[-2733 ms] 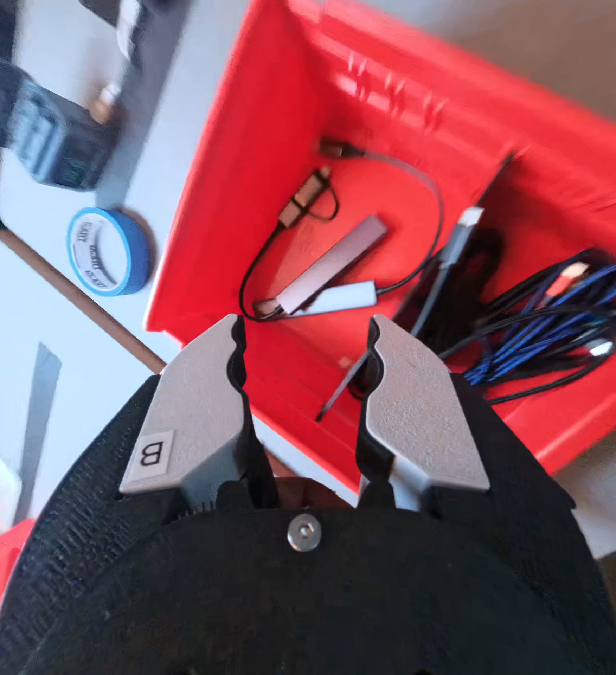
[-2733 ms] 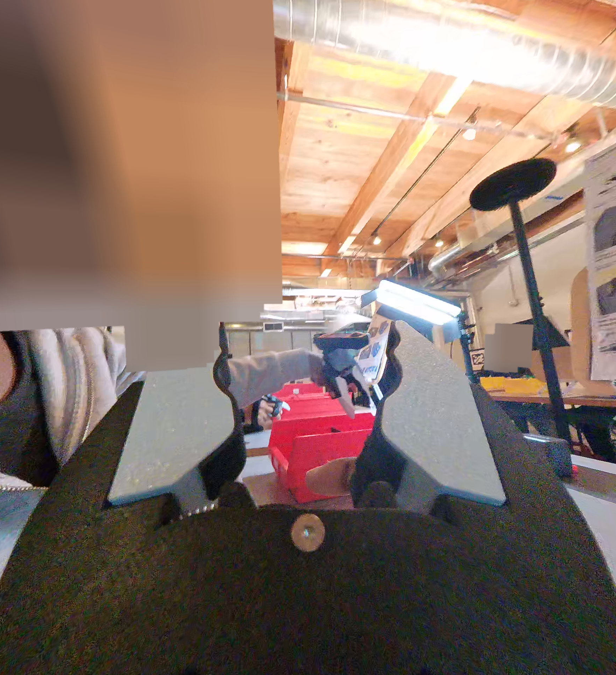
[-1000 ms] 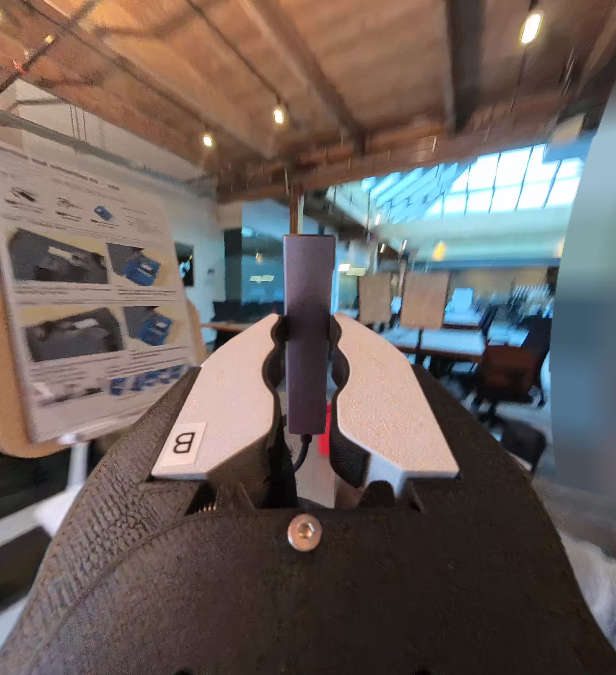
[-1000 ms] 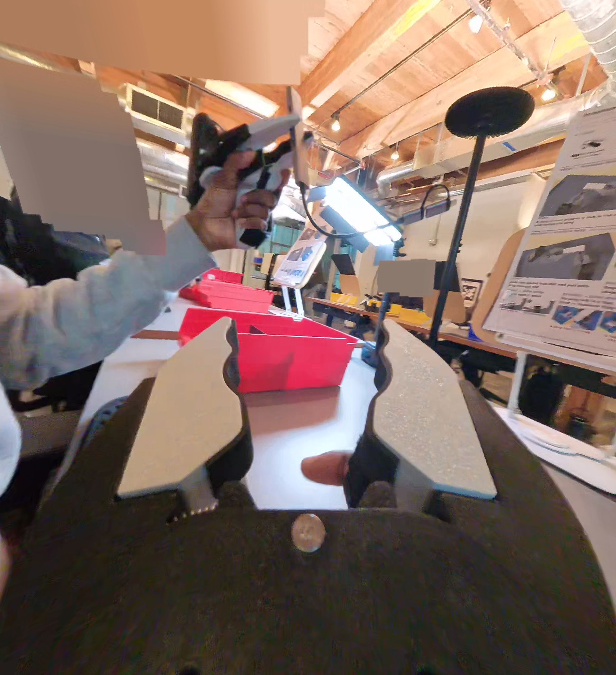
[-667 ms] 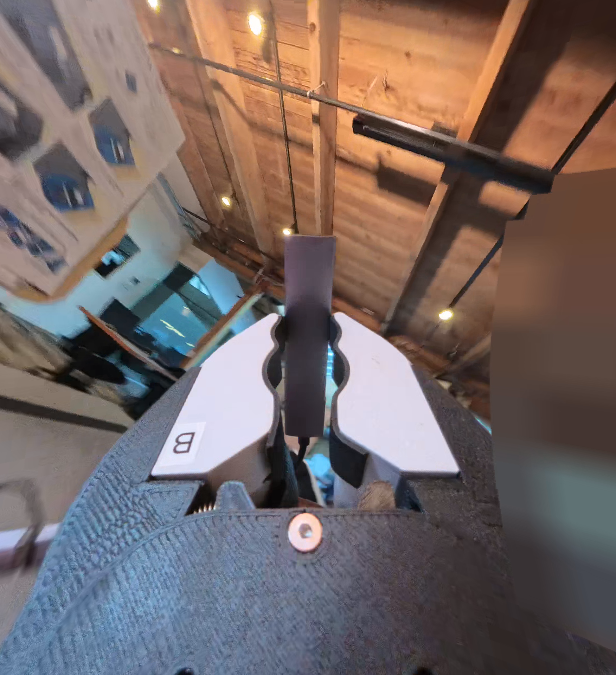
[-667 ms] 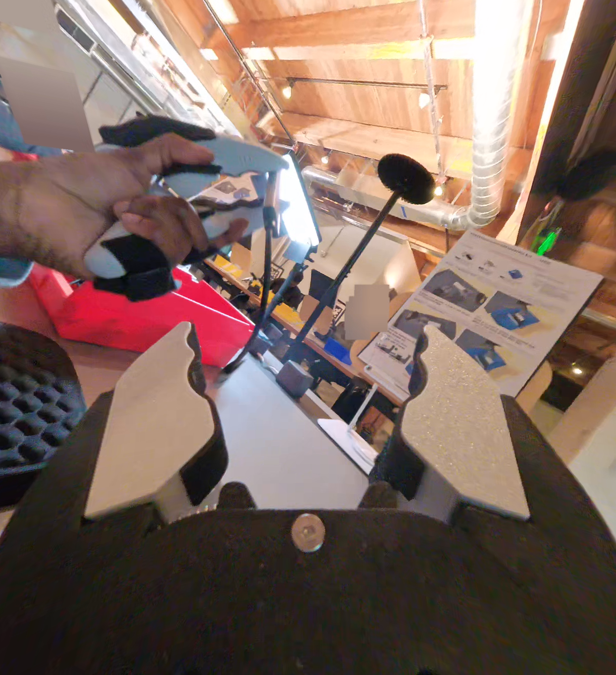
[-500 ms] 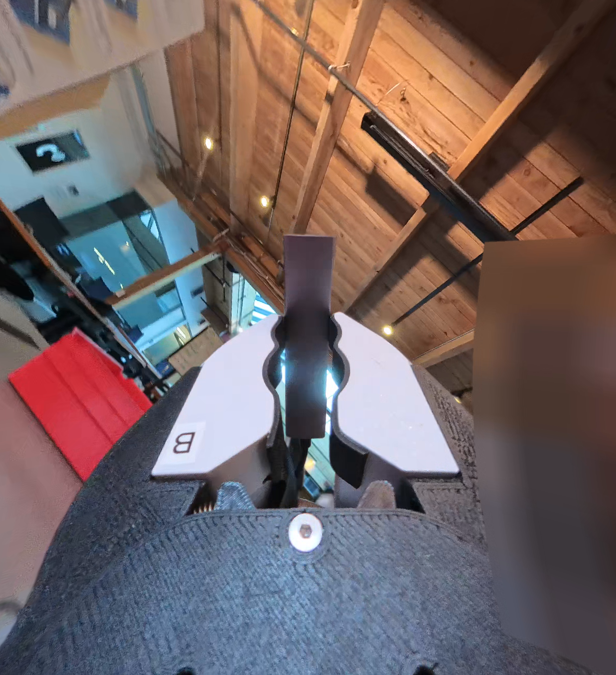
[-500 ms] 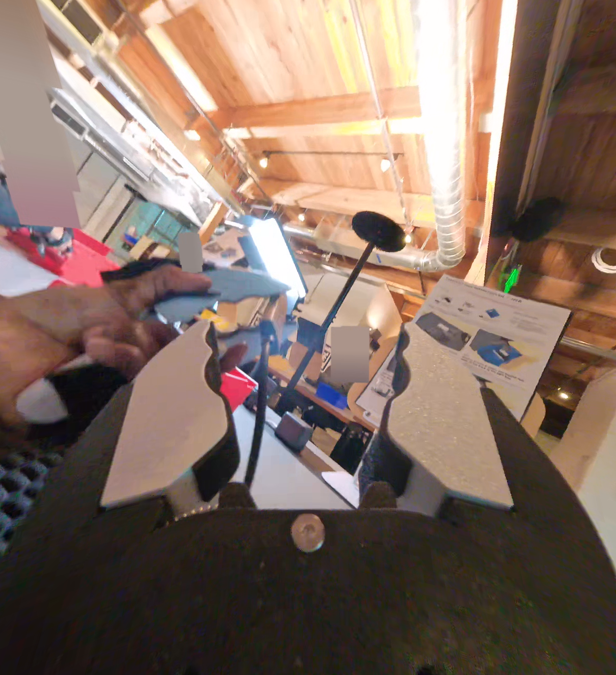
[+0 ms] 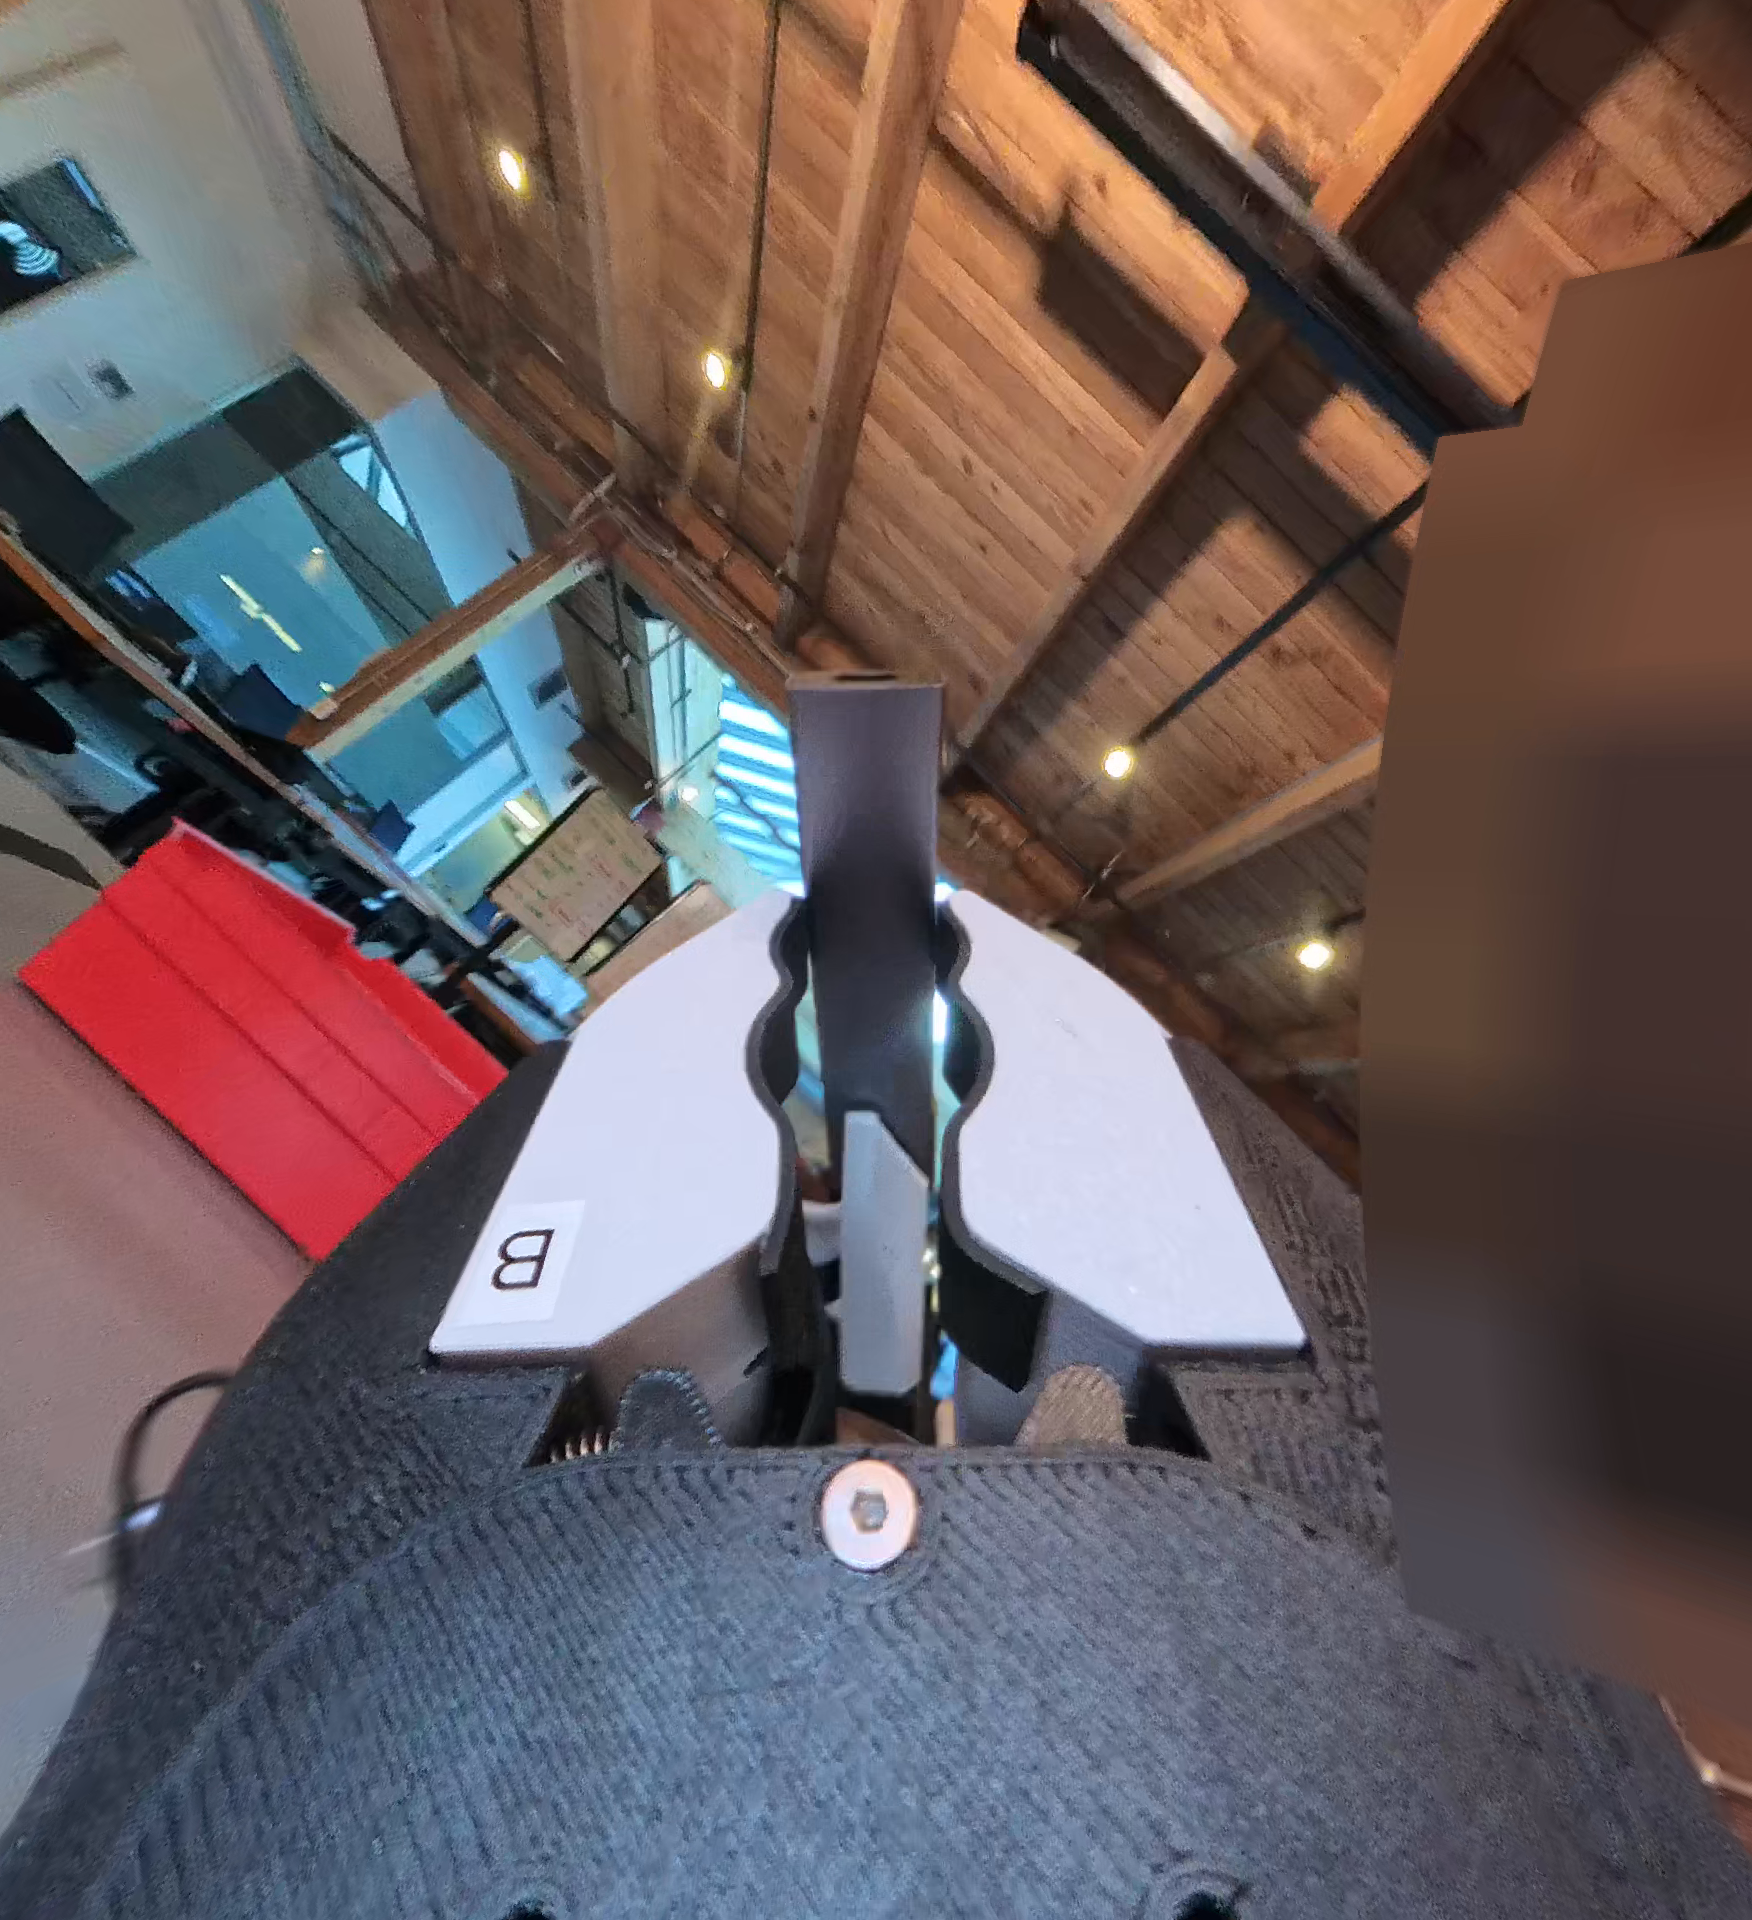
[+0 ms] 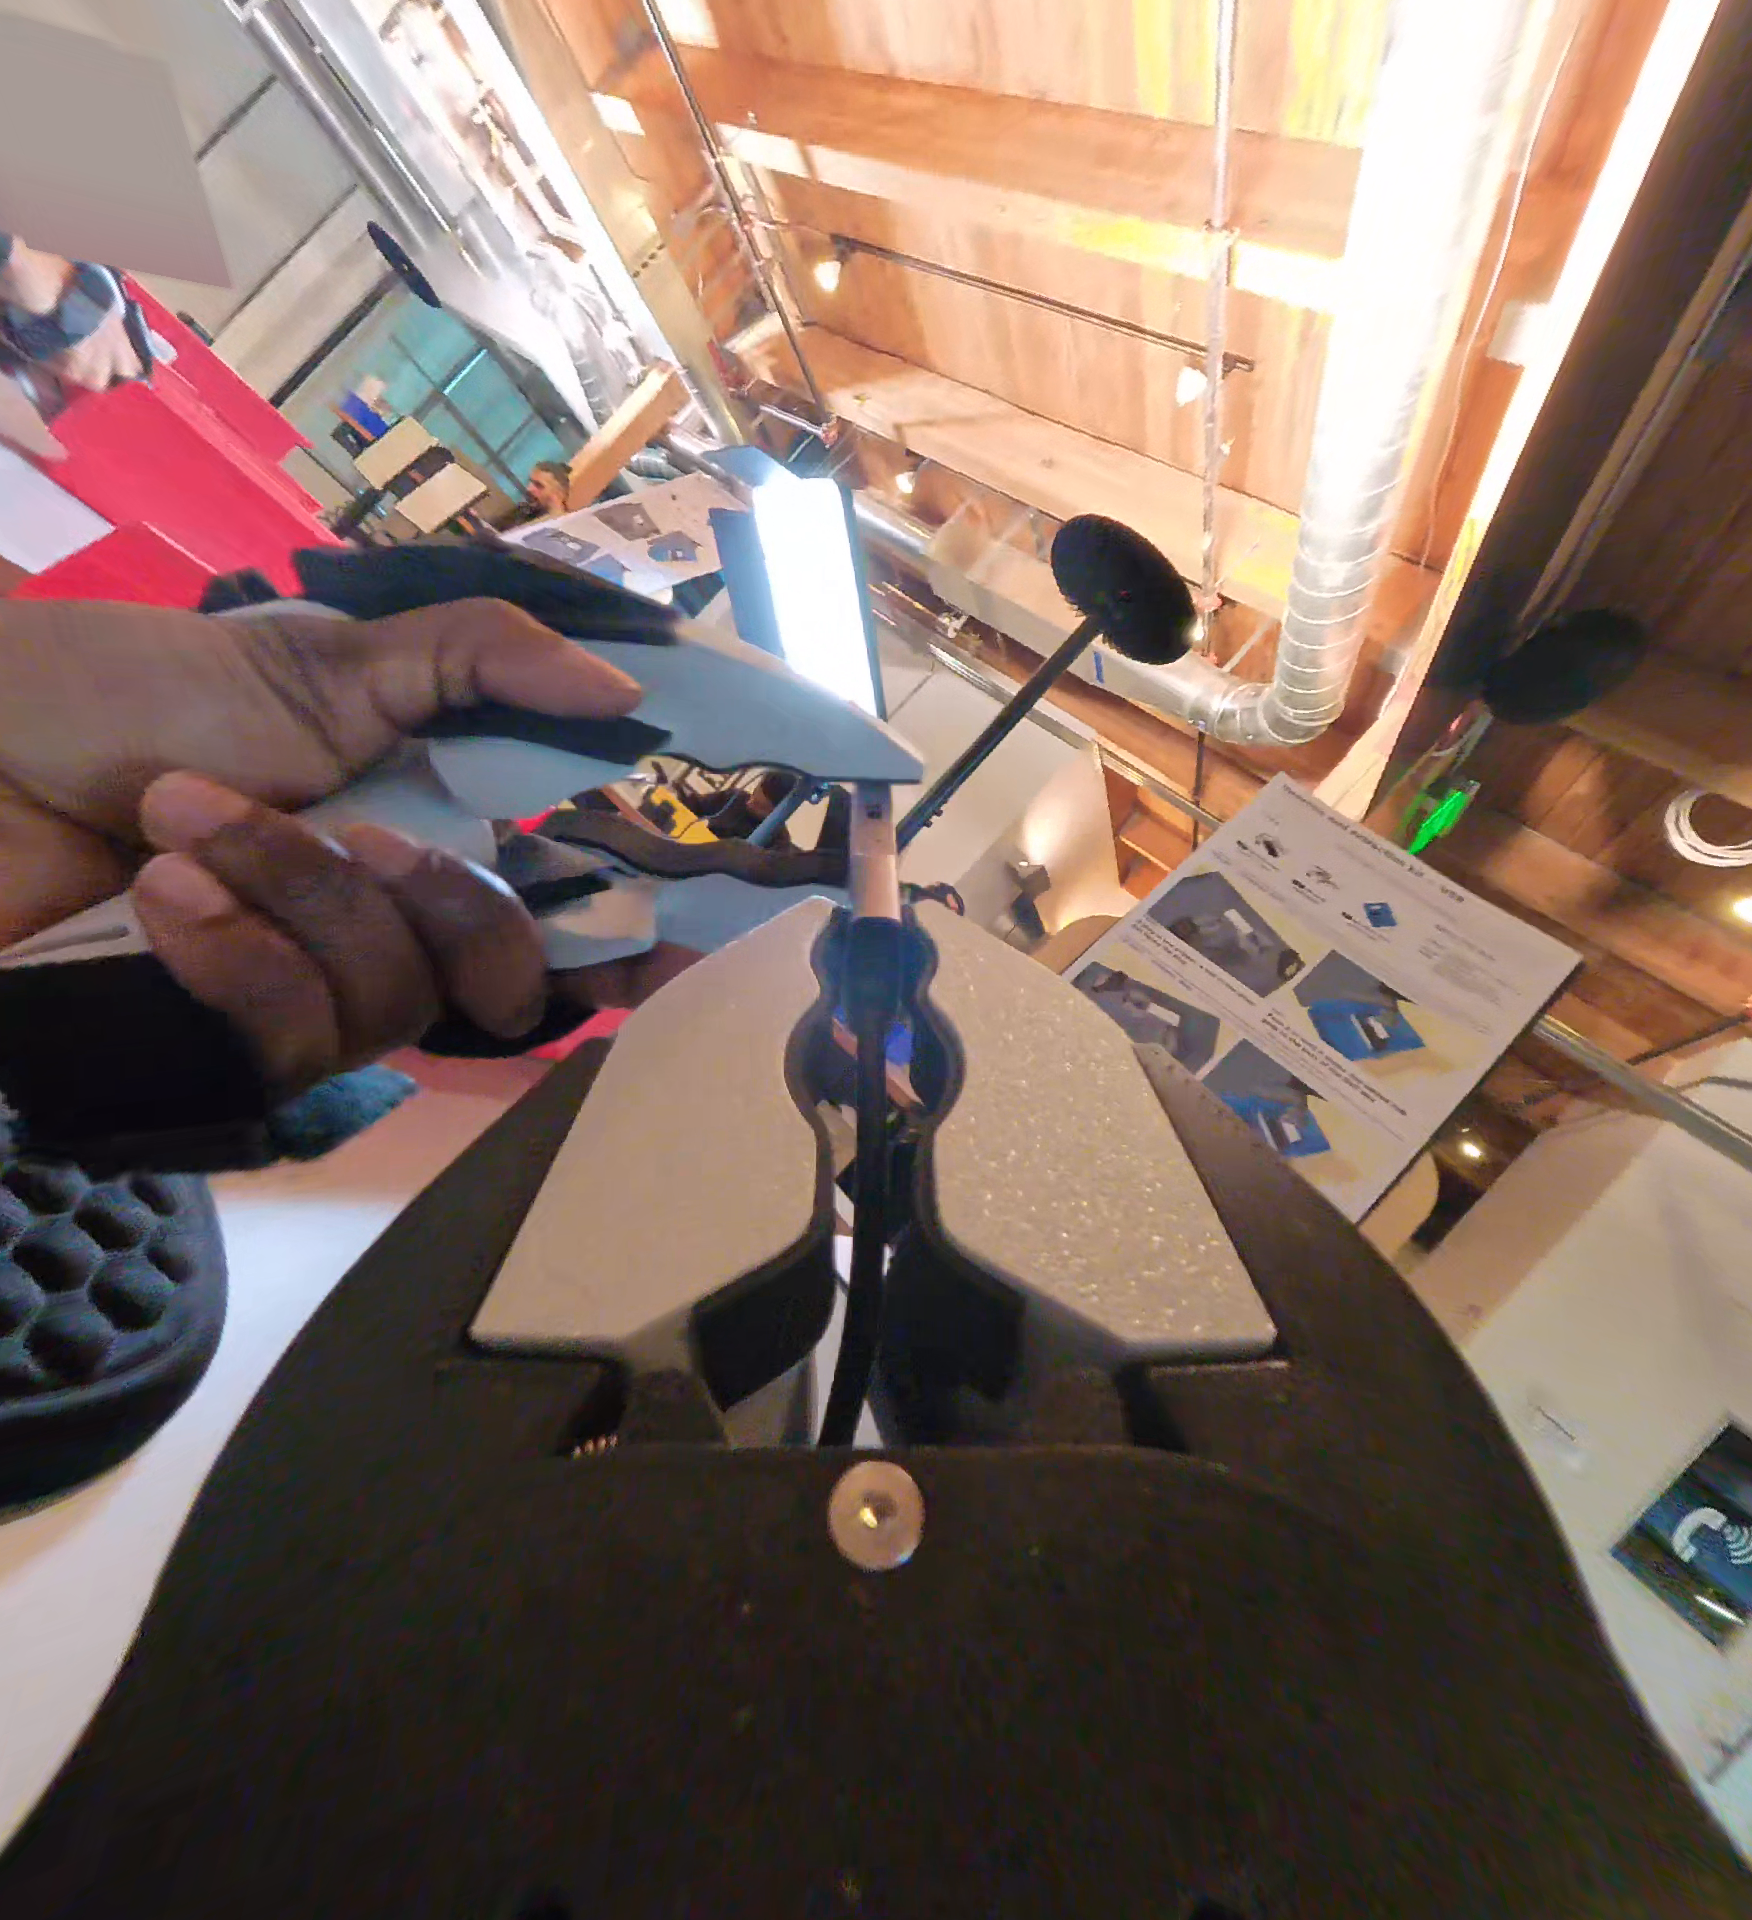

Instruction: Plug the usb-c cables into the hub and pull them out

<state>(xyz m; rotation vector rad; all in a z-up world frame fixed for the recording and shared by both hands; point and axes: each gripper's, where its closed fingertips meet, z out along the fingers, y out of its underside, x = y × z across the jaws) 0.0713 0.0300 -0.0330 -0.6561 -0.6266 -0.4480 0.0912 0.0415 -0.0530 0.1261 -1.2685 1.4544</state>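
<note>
My left gripper [image 9: 867, 935] is shut on the slim dark grey hub [image 9: 864, 821], which sticks up past the fingertips toward the wooden ceiling. In the right wrist view a hand holds that left gripper [image 10: 706, 748] at centre left, and the hub's lower end [image 10: 872, 857] comes down out of it. My right gripper [image 10: 877, 935] is shut on the hub's black cable [image 10: 861, 1226] just below that end. The cable runs down between my fingers. A grey finger of the right gripper [image 9: 880, 1257] shows under the hub in the left wrist view.
A red bin [image 9: 228, 1029] stands on the table at left, and more red bins [image 10: 155, 457] show far left. A black honeycomb pad [image 10: 30, 1299] lies at lower left. A picture board [image 10: 1319, 997] and a lamp stand [image 10: 1121, 592] stand at right.
My right gripper moved up under the hub and closed on its black cable. My left gripper kept hold of the hub and tilted further toward the ceiling.
</note>
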